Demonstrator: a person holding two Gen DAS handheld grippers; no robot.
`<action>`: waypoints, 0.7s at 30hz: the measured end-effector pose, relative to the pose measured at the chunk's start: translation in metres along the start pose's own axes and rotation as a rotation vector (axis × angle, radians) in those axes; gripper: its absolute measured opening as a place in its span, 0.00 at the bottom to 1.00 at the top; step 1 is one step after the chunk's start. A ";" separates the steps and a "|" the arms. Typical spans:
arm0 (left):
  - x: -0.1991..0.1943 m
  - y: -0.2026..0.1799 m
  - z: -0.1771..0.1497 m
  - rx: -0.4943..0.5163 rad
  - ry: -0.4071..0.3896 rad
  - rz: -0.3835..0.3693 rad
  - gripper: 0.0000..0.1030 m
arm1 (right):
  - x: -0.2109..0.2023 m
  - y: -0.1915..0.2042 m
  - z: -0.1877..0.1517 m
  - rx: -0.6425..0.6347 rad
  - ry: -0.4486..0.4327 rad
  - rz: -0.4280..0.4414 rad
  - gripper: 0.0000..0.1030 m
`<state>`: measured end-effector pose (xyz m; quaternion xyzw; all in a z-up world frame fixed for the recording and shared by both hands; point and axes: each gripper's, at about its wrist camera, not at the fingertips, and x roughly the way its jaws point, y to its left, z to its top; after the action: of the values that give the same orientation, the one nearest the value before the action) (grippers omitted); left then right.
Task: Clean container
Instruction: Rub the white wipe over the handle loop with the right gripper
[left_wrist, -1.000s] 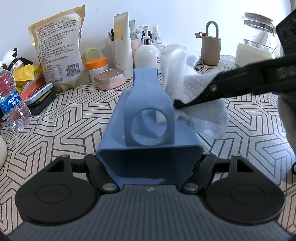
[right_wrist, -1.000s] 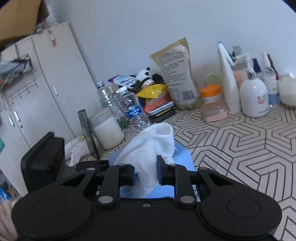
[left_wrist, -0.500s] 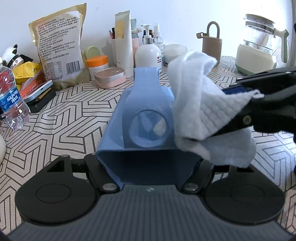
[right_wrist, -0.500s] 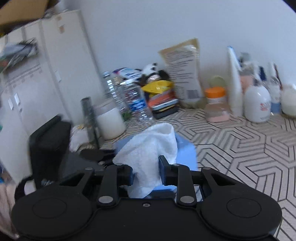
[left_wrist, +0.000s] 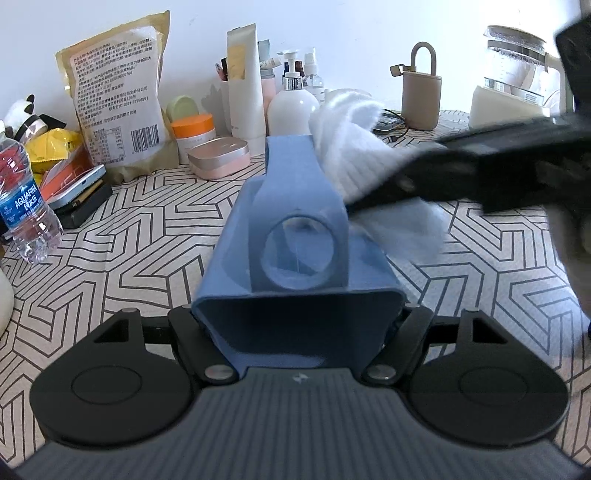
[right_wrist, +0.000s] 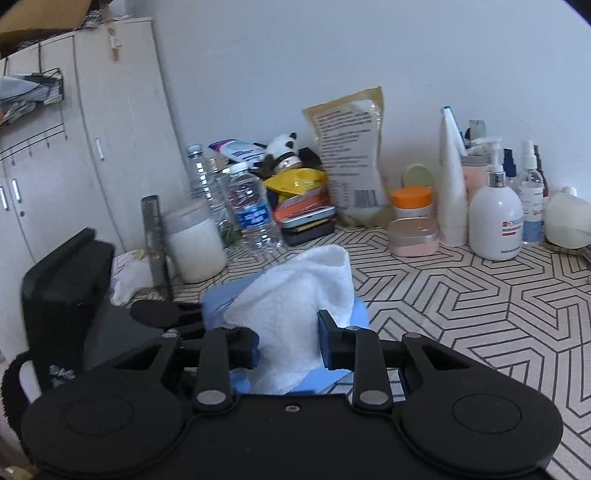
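Note:
A blue plastic container (left_wrist: 295, 236) lies lengthwise between the fingers of my left gripper (left_wrist: 299, 321), which is shut on its wide open end. A round hole shows in its top side. My right gripper (right_wrist: 288, 343) is shut on a bunched white cloth (right_wrist: 295, 302). In the left wrist view this right gripper (left_wrist: 373, 197) reaches in from the right, blurred, pressing the white cloth (left_wrist: 354, 162) against the container's right flank. In the right wrist view the blue container (right_wrist: 218, 299) shows under the cloth, with the left gripper's finger (right_wrist: 159, 314) beside it.
On the patterned tablecloth (left_wrist: 140, 229) stand a printed bag (left_wrist: 114, 107), a water bottle (left_wrist: 26, 206), a pink tin (left_wrist: 218, 157), a pump bottle (left_wrist: 291, 107), a beige holder (left_wrist: 421, 96) and a kettle (left_wrist: 513, 85). A white jar (right_wrist: 194, 247) and cupboard (right_wrist: 92, 147) are at the left.
The right gripper and cloth slid along the container's right side, nearer the left camera half a second ago and farther off again now. The container stays held in the left gripper.

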<state>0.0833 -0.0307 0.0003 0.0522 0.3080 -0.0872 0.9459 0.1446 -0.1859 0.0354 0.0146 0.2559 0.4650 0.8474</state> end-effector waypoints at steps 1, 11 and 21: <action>0.000 -0.001 0.000 0.004 0.000 0.003 0.72 | 0.003 -0.001 0.003 -0.007 0.002 -0.024 0.31; 0.001 0.003 0.000 -0.015 0.005 -0.010 0.72 | 0.005 0.010 0.004 -0.059 0.007 0.000 0.37; 0.000 0.000 -0.001 -0.003 0.001 -0.005 0.71 | 0.005 0.024 0.002 -0.120 0.005 0.034 0.37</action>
<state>0.0832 -0.0305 -0.0005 0.0502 0.3089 -0.0891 0.9456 0.1291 -0.1678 0.0410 -0.0331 0.2293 0.4939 0.8381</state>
